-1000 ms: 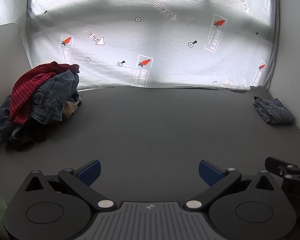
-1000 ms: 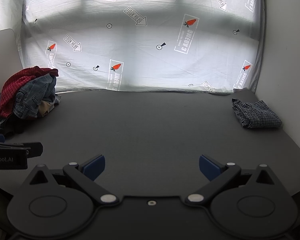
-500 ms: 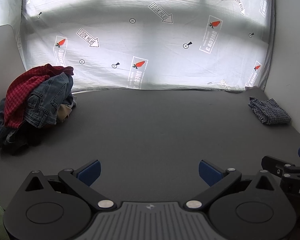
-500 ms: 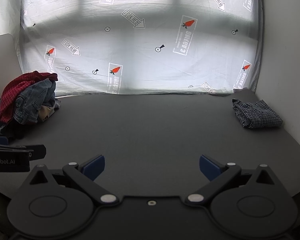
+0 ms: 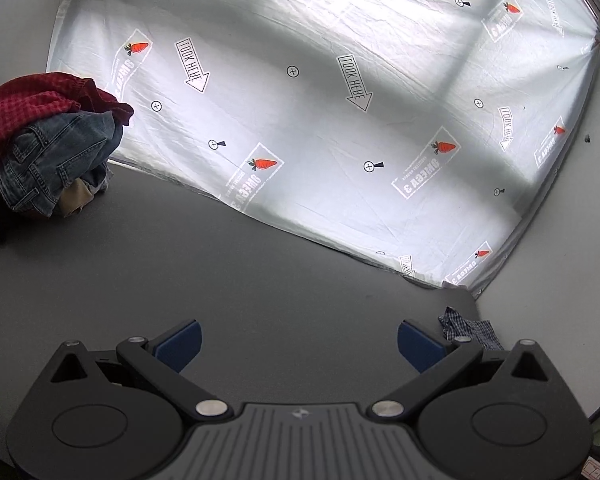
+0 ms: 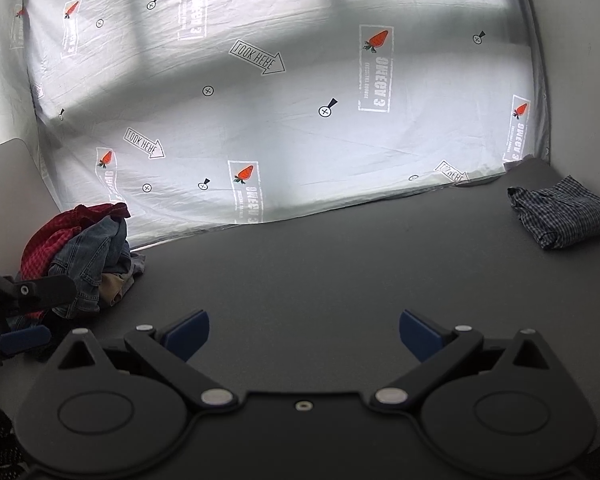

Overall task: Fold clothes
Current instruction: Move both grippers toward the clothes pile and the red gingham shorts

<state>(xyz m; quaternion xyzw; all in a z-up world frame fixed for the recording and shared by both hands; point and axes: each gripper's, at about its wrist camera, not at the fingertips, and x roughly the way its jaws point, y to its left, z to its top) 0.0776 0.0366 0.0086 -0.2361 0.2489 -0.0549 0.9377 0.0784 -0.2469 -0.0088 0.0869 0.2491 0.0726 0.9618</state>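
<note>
A pile of unfolded clothes [image 5: 48, 152] lies at the far left of the dark grey table [image 5: 260, 272], with a red checked shirt on top and blue jeans under it. The pile also shows in the right wrist view [image 6: 88, 256]. A folded blue checked shirt [image 6: 564, 212] lies at the far right; its edge shows in the left wrist view [image 5: 468, 328]. My left gripper [image 5: 298, 344] is open and empty, above the table near the pile. My right gripper [image 6: 304, 334] is open and empty over the table's middle. The left gripper's fingertip [image 6: 24, 338] shows at the right wrist view's left edge.
A white printed sheet [image 5: 340, 120] hangs behind the table, also seen in the right wrist view [image 6: 284, 100]. A light wall [image 6: 580, 80] bounds the right side. A pale panel [image 6: 8, 200] stands at the far left.
My left gripper has swung left and tilted, so the pile looks nearer and the folded shirt slid behind its right finger. My right gripper has tilted slightly. Both stay open.
</note>
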